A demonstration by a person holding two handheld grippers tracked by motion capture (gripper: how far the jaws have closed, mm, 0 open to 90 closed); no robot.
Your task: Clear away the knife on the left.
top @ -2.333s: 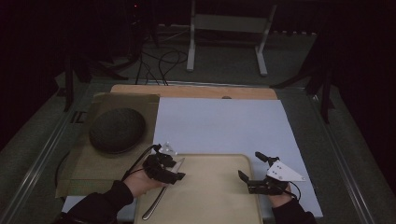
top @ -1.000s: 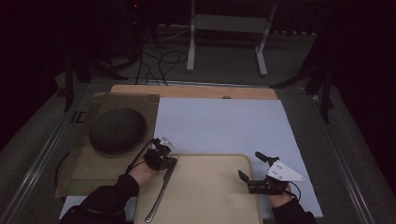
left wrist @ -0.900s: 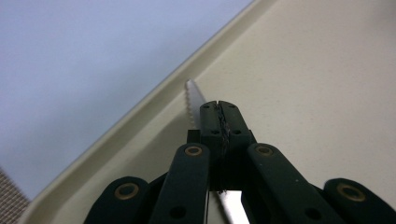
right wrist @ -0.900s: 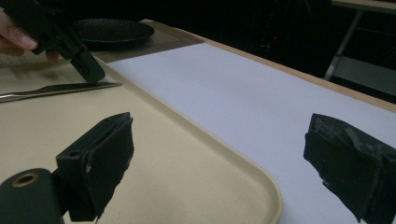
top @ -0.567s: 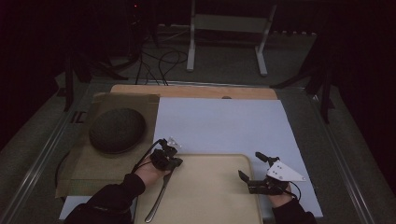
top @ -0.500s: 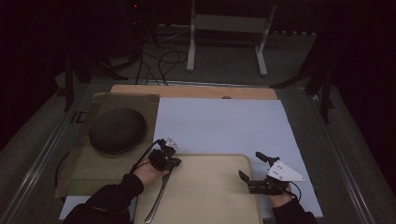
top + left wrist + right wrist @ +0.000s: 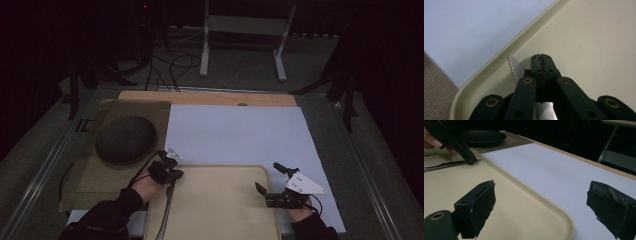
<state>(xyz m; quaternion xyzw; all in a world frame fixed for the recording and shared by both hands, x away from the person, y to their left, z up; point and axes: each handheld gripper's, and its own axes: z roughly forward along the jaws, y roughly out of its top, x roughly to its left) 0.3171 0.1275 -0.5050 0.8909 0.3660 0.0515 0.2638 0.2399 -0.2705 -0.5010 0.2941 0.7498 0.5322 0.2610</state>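
While clamped on the knife [image 7: 516, 69] at the tray's [image 7: 220, 172] far left corner, left gripper [image 7: 167, 172] seemingly mid-placement; right gripper [image 7: 272, 184] idle over the tray's right edge, jaws apart. Next, probably: lower the blade flat, then release

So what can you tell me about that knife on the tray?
The knife looks like steel, with a saw-toothed edge and a pointed tip. It lies flat in the near left corner of the beige tray, tip close to the raised rim. The left gripper stands over the blade, jaws shut; whether they pinch it is unclear.
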